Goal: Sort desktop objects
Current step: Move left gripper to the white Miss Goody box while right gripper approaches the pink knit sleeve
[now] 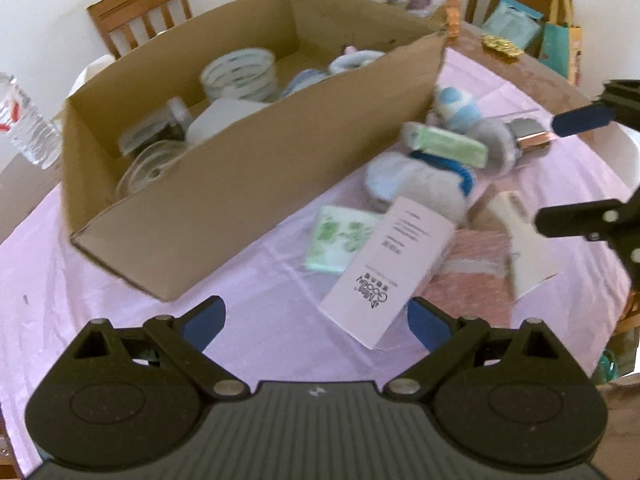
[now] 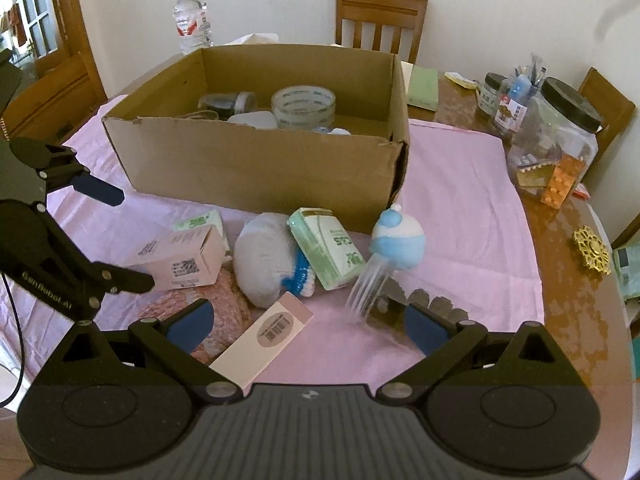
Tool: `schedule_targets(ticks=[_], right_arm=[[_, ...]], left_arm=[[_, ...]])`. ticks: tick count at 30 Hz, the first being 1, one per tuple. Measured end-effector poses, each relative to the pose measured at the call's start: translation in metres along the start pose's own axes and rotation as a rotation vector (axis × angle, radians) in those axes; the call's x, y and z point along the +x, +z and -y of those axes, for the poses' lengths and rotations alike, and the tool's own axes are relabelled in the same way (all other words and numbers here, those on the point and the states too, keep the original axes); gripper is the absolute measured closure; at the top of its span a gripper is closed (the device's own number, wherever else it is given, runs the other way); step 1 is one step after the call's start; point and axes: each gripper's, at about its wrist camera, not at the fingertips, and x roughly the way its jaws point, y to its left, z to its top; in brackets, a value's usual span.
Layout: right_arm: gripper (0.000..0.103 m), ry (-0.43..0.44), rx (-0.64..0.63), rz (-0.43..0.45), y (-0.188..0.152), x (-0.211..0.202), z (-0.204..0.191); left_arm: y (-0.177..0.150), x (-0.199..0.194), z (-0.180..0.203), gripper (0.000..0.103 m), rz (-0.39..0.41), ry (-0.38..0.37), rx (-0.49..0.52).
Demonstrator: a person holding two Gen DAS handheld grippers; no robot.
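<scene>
Right wrist view showed us the cardboard box (image 2: 256,160) already holding a tape roll (image 2: 303,107) and jars. A tissue pack (image 2: 326,254), knitted toys and pink cartons (image 2: 180,258) still lay on the tabletop (image 2: 460,208) just beside it. Our left gripper (image 1: 316,320) and right gripper (image 2: 308,326) both stood spread wide, gripping nothing.

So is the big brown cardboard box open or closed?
Open. The brown cardboard box has no top covering it, and a clear tape roll shows inside.

Soft even daylight, both views bright. Strong fisheye bending at edges, dark vignette in corners. Left wrist view motion-blurred: brown cardboard box (image 1: 224,184) and grey-blue knitted toys (image 1: 424,184) smeared. Right wrist view sharper; clear plastic bottle with blue-white knitted cap (image 2: 396,244) streaked. Faint shadows on pink tablecloth (image 2: 460,184); sheen on glossy brown wooden table (image 2: 568,248) right edge.
</scene>
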Motion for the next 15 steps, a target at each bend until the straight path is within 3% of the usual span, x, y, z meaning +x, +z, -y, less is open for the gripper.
schedule_targets(ticks=[7,15], right_arm=[[0.0,0.01,-0.013,-0.004,0.004,0.002,-0.005],[0.0,0.016,-0.019,-0.009,0.006,0.005,-0.007]], left_arm=[[-0.007,0.004,-0.022,0.005,-0.019,0.049,-0.056],[0.001,-0.01,-0.018,0.005,0.02,-0.076,-0.157]])
